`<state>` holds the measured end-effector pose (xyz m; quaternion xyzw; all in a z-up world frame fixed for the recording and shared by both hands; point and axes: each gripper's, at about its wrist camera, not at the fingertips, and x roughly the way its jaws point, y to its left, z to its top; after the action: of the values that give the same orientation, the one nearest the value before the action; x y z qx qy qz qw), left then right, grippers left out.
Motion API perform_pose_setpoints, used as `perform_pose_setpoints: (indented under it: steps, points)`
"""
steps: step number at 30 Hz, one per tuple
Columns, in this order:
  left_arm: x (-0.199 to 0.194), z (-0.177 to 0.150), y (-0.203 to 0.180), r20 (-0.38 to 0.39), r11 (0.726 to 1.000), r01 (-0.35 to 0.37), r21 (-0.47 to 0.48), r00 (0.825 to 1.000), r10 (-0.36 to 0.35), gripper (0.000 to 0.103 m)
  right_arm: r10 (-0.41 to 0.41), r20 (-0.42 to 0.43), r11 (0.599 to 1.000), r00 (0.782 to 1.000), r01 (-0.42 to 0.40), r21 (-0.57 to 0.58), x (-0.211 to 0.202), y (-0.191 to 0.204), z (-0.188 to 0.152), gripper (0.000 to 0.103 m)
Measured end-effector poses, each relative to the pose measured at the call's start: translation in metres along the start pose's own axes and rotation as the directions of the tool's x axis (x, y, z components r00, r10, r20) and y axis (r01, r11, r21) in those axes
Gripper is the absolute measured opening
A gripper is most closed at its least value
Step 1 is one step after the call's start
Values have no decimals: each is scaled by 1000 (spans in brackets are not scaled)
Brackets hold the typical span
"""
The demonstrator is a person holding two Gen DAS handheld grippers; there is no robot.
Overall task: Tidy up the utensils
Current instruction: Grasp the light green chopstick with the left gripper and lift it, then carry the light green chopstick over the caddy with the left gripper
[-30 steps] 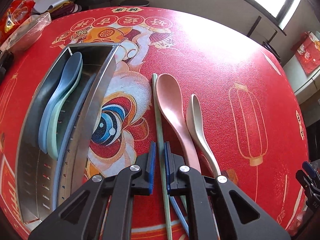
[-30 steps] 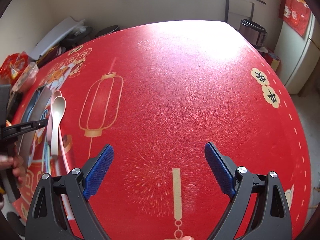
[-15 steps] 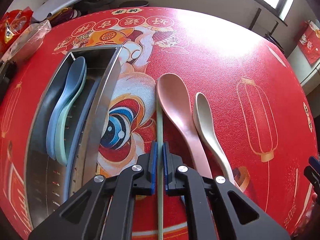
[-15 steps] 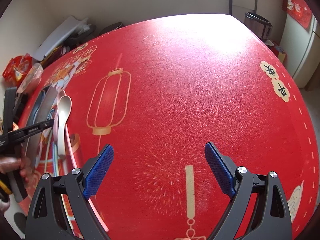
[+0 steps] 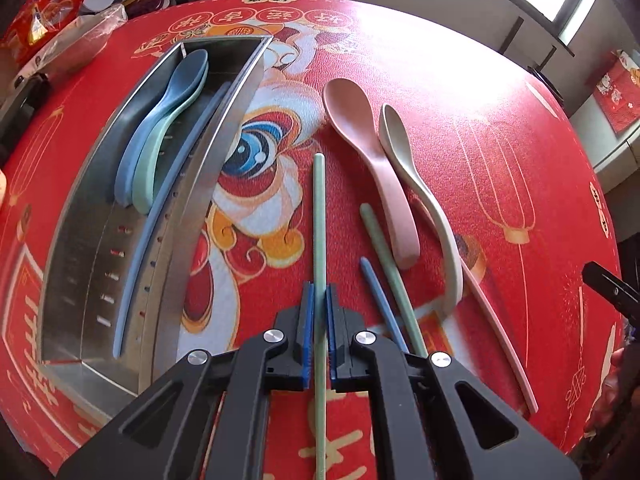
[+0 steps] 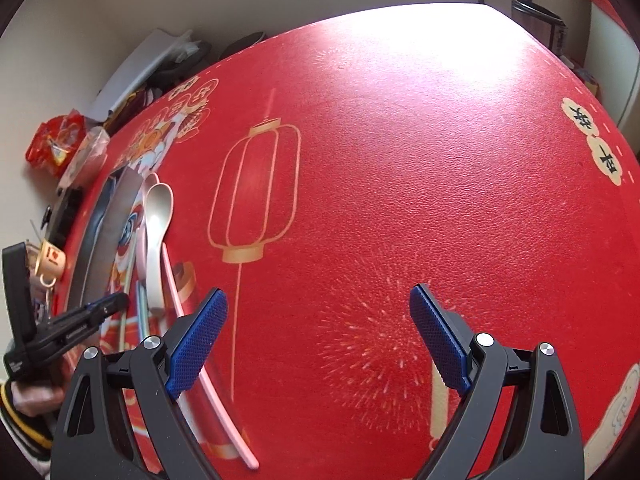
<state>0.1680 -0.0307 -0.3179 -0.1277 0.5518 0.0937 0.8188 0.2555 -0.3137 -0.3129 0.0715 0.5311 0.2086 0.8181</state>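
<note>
My left gripper (image 5: 319, 300) is shut on a pale green chopstick (image 5: 319, 220), which points away over the red tablecloth. To its left stands a metal tray (image 5: 80, 280) holding a blue spoon (image 5: 160, 120), a green spoon (image 5: 150, 176) and a blue chopstick (image 5: 160, 216). To the right lie a pink spoon (image 5: 360, 140), a beige spoon (image 5: 404, 160), a second green chopstick (image 5: 388, 260), a blue chopstick (image 5: 380, 300) and a pink chopstick (image 5: 500, 340). My right gripper (image 6: 318, 336) stands open over bare cloth, right of the pink chopstick (image 6: 208, 380) and the beige spoon (image 6: 158, 232).
Snack bags (image 5: 44, 16) and a clear plastic bag (image 5: 80, 44) crowd the table's far left edge. A small mug (image 6: 50, 258) sits beyond the tray (image 6: 116, 220). The red cloth (image 6: 400, 180) stretches wide to the right.
The left jaws closed on the green chopstick and carried it left, away from the pink spoon, uncovering two more chopsticks. The right wrist view tipped down toward the table.
</note>
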Motion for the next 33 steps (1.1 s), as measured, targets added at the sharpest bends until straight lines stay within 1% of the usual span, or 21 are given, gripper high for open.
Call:
perform_pose_setpoints:
  steps: [4, 10, 17, 20, 23, 26, 28, 33]
  points:
    - [-7, -15, -2, -6, 1000, 5, 3, 1000, -5, 6, 21, -10, 1000, 1000, -21, -15, 5, 7, -1, 89]
    - [-6, -17, -2, 12, 1000, -1, 26, 1000, 1, 7, 30, -24, 999, 999, -31, -9, 11, 8, -3, 89]
    - [-6, -16, -2, 16, 999, 19, 47, 1000, -20, 7, 44, -19, 999, 999, -44, -8, 14, 12, -3, 89]
    - [-6, -16, -4, 20, 997, 14, 70, 1000, -16, 7, 55, -11, 998, 998, -55, -11, 15, 16, 0, 89]
    - [-4, -14, -10, 24, 993, -3, 116, 1000, 0, 7, 90, -8, 996, 996, -90, -23, 17, 23, 2, 89]
    - [-4, -12, -7, 10, 993, 23, 118, 1000, -24, 6, 122, -20, 992, 992, -123, -40, 19, 34, 4, 89]
    - [-6, -13, -5, -1, 992, 37, 120, 999, -37, 6, 124, -24, 990, 992, -125, -60, 19, 43, 4, 89]
    - [-26, -17, 2, 39, 987, 74, 140, 996, -81, 6, 120, -31, 987, 992, -122, -107, 23, 66, 6, 89]
